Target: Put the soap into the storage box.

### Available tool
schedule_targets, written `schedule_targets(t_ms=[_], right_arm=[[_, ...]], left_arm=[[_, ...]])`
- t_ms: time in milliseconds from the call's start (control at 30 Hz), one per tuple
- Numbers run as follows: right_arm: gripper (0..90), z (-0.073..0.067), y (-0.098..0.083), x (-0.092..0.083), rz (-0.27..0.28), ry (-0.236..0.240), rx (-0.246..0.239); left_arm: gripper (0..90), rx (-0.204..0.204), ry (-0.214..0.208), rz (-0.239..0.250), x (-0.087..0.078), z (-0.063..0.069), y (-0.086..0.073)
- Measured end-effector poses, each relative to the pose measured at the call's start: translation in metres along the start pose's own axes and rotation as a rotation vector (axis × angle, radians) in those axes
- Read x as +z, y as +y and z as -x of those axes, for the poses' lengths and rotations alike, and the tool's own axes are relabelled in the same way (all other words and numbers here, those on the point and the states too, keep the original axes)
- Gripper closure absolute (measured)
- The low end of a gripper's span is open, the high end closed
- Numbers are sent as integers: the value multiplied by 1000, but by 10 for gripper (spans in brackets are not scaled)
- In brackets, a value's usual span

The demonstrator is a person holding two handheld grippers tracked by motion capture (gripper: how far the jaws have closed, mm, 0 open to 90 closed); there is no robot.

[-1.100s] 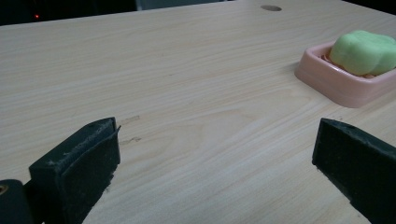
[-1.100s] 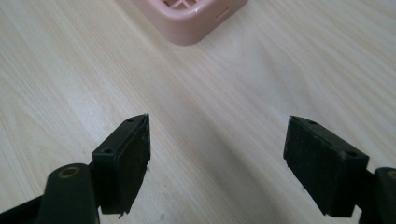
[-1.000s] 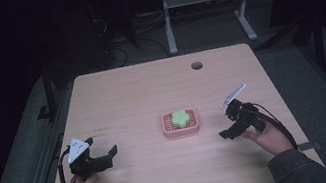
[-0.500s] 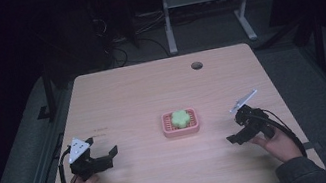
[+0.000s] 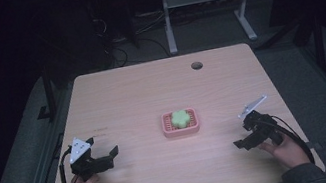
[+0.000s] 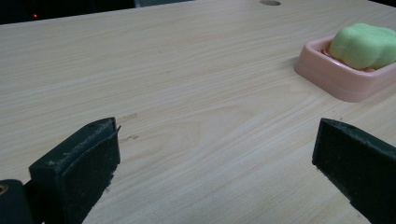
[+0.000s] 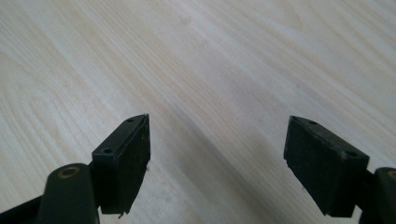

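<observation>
Mid-table: green soap (image 5: 181, 117) in pink dish (image 5: 181, 129) (unlabelled); both grippers' jaws open, empty.

No legible text, labels, brands, numbers or signs were found on any surface in the high view or in either gripper view.

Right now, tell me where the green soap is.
The green soap sits in the pink dish near the table's middle in the high view, between the two hand-held grippers, nearer the person than the round hole.
</observation>
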State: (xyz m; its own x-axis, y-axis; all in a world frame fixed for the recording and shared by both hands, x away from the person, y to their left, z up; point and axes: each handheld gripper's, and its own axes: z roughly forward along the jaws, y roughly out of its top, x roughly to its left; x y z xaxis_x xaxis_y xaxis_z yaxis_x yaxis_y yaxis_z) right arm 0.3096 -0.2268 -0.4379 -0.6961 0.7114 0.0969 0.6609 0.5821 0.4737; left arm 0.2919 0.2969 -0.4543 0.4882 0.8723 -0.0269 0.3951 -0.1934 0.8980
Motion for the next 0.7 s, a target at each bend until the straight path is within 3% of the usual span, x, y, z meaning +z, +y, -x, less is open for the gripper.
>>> schedule_targets(t_ms=[700], right_arm=[[223,-7,-26,-1,31,4,32]], left_arm=[[2,21,-11,-5,2,3,0]])
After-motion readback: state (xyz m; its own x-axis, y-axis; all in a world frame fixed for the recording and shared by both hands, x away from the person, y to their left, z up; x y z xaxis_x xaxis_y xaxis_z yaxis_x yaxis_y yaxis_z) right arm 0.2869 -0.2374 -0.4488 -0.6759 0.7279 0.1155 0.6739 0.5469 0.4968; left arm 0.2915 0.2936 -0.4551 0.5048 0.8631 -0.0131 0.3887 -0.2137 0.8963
